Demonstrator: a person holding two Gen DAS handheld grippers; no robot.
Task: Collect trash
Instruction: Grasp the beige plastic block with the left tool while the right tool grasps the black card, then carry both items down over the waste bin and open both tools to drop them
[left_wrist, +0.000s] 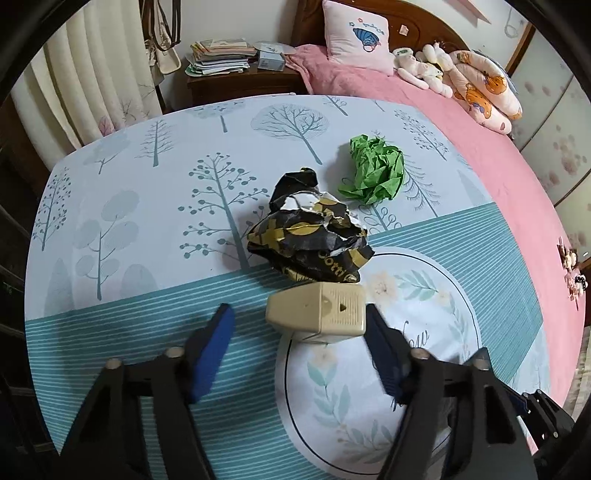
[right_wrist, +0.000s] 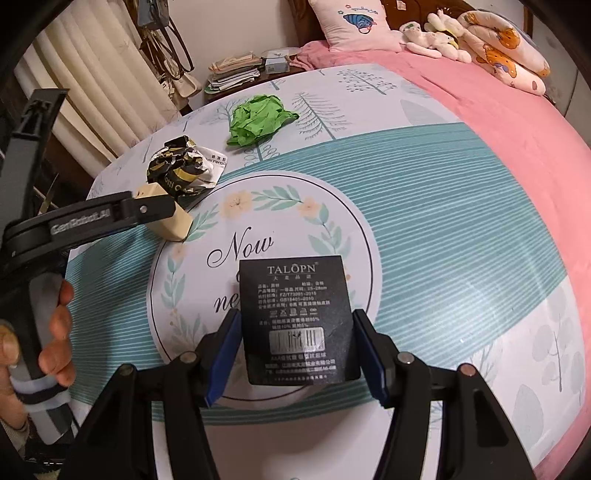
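Observation:
A small beige plastic box (left_wrist: 316, 312) lies on the printed cloth (left_wrist: 147, 221) between the fingers of my left gripper (left_wrist: 298, 312). Its right end touches the right pad (left_wrist: 380, 343); a gap separates it from the left pad (left_wrist: 216, 339). Just beyond it sit a crumpled black-and-gold wrapper (left_wrist: 310, 236) and a green paper ball (left_wrist: 375, 170). In the right wrist view my right gripper (right_wrist: 296, 314) is shut on a black labelled box (right_wrist: 295, 321), a pad against each side. The left gripper (right_wrist: 162, 214), beige box (right_wrist: 179, 225), wrapper (right_wrist: 181, 170) and green ball (right_wrist: 258, 118) show at upper left.
The cloth covers a bed with a pink blanket (left_wrist: 480, 147), a pink pillow (left_wrist: 356, 37) and plush toys (left_wrist: 424, 66) at its head. A nightstand stacked with books (left_wrist: 218, 55) and cream curtains (left_wrist: 85, 74) stand at far left. A person's hand (right_wrist: 59, 332) grips the left tool's handle.

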